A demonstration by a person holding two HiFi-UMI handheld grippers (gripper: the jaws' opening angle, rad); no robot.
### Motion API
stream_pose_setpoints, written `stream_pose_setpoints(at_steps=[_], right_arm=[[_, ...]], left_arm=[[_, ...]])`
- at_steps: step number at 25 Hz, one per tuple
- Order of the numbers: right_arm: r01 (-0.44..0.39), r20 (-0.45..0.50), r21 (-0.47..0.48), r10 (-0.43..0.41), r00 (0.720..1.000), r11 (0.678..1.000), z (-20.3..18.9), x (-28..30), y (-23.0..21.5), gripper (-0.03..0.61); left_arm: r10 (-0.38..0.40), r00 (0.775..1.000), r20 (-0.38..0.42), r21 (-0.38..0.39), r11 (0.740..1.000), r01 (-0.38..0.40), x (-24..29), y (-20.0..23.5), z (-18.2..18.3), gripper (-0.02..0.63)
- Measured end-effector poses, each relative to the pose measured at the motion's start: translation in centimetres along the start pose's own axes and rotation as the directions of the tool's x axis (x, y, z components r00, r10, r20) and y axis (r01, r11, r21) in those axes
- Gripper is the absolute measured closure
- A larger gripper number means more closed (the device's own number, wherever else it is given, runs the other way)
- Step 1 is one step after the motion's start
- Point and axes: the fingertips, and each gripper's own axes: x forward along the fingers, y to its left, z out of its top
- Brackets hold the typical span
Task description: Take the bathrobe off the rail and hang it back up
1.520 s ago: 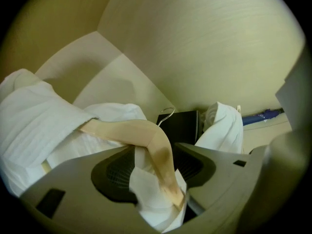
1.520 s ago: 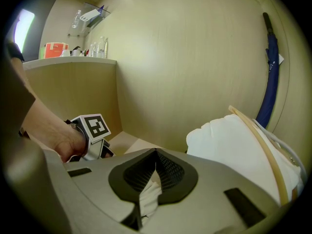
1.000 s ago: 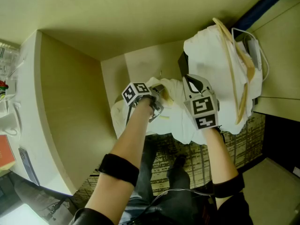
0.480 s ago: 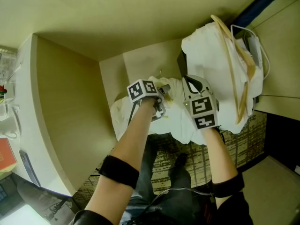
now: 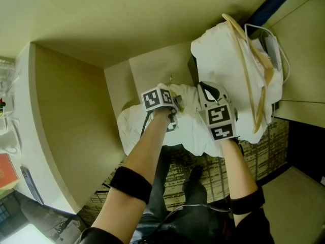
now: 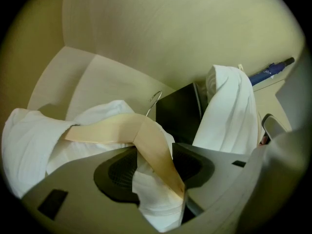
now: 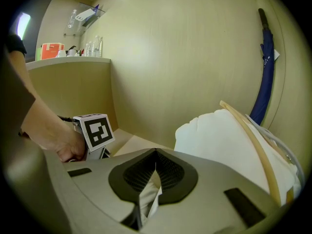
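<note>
Jaws of the left gripper (image 6: 156, 165) had just been closing on the stiff wooden hanger (image 6: 112, 130), likely the surest hold; the right gripper (image 7: 155, 172) pinched the soft, limp bathrobe (image 6: 29, 135).

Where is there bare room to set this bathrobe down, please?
The beige shelf behind the bathrobe, between the side panel and the second robe, is bare. The right is crowded: hangers and an umbrella.
</note>
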Motion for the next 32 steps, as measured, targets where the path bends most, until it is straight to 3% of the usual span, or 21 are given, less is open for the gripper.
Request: stream_pose_setpoints(at_steps=[9, 12, 15, 21, 27, 32], right_arm=[[-0.016, -0.007, 0.003, 0.016, 1.0, 1.0, -0.5, 0.0, 0.9, 0.557], [-0.019, -0.001, 0.001, 0.019, 1.0, 1.0, -0.1, -0.7, 1.2, 0.557], [-0.02, 0.011, -0.002, 0.02, 1.0, 1.0, 0.6, -1.7, 1.3, 0.557], [-0.027, 0.038, -0.023, 0.028, 0.999, 0.999, 2.6, -4.6, 2.2, 0.557], [-0.052, 0.089, -0.068, 0.058, 0.994, 0.996, 5.4, -7.9, 4.1, 0.557], [-0.065, 0.143, -0.107, 0.08, 0.986, 0.992, 8.8, -11.8, 5.6, 0.557]], left_arm=[[-0.033, 0.997, 0.072, -0.033, 0.999, 0.035, -0.9, 0.0, 0.2, 0.414], [-0.061, 0.988, 0.139, -0.026, 0.998, 0.066, -2.1, -0.4, 0.7, 0.419], [-0.093, 0.966, 0.239, -0.009, 0.995, 0.099, -3.7, -1.2, 1.0, 0.428], [-0.153, 0.874, 0.46, 0.065, 0.988, 0.139, -9.4, -3.0, 0.9, 0.436], [-0.258, 0.783, 0.567, 0.195, 0.965, 0.177, -15.7, -6.7, 0.8, 0.439], [-0.358, 0.674, 0.646, 0.288, 0.932, 0.219, -22.7, -11.1, 1.0, 0.439]])
